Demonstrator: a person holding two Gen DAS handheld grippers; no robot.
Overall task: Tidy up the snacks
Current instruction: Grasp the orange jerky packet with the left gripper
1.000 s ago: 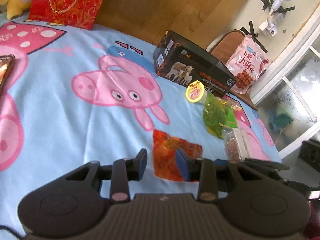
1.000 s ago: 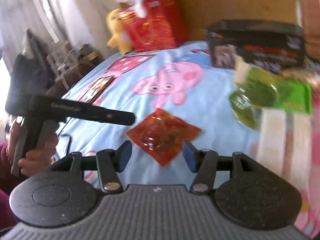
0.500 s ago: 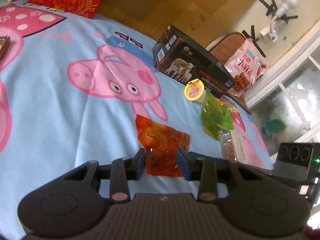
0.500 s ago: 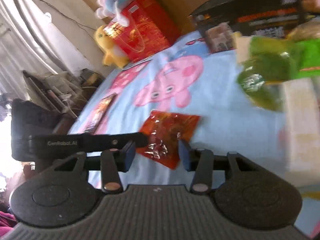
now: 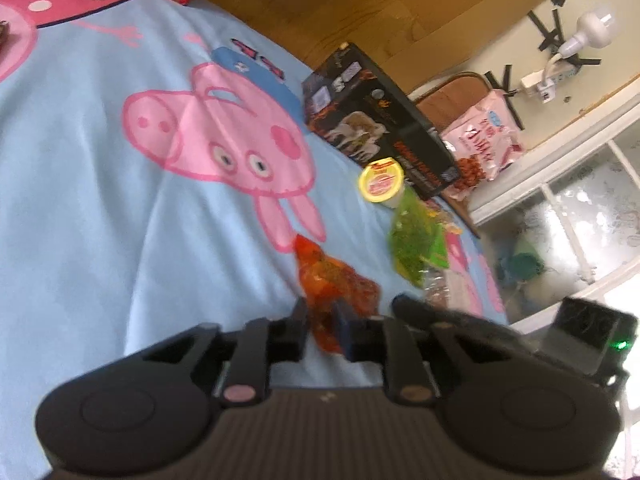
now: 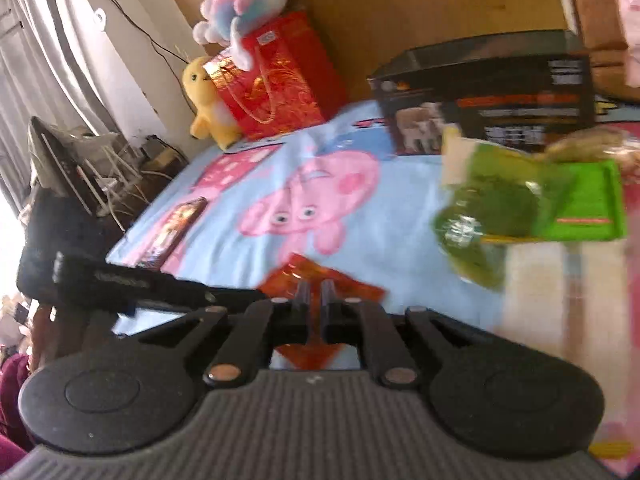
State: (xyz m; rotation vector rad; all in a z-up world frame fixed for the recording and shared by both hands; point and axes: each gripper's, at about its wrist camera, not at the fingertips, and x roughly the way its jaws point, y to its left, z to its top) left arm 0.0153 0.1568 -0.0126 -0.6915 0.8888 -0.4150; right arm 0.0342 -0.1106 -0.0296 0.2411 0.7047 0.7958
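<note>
Looking along the left gripper (image 5: 323, 322): jaws just narrowed onto the orange snack packet (image 5: 334, 292), pinching its near end on the blue bedsheet (image 5: 80, 200); green packet (image 5: 418, 240) just beyond. Right view: right gripper (image 6: 314, 294) just clamped tight on the same packet (image 6: 320, 280), left gripper's finger touching its left edge.

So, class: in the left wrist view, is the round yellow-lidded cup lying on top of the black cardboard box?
No, the yellow-lidded cup sits on the blue sheet beside the black box.
</note>
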